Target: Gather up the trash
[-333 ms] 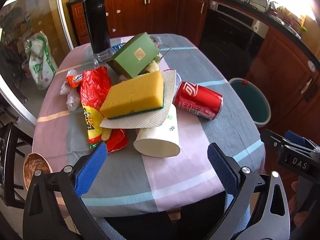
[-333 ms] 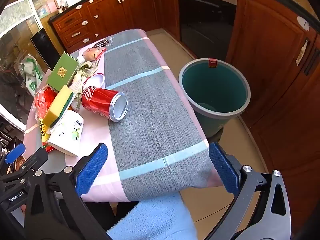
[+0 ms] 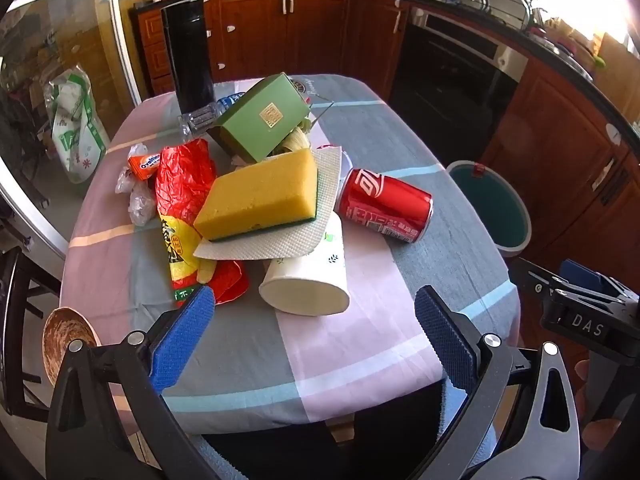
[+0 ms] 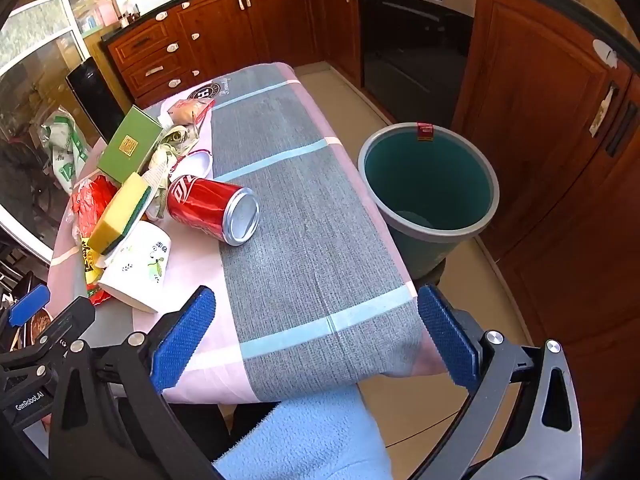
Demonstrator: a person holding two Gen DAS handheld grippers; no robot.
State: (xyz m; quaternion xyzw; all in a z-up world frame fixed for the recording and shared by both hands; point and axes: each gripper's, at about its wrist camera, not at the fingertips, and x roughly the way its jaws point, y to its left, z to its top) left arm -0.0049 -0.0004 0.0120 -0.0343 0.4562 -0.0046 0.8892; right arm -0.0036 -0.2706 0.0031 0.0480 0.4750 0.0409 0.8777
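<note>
Both grippers, left [image 3: 310,334] and right [image 4: 312,334], are held wide apart and empty; the red can [image 4: 212,210], lying crosswise, is found far-left of the right one.

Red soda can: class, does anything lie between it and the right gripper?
Nothing visible does. Only bare tablecloth lies between the open right gripper and the red soda can; the paper cup sits off to the side.

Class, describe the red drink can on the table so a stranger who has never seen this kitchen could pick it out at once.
Start at the table with the checked cloth; a pile of rubbish covers its end away from the teal bin. On the pile's bin-side edge lies the red can, just beyond the tipped white paper cup. It is the only metal cylinder there, on its side, silver end showing.
</note>
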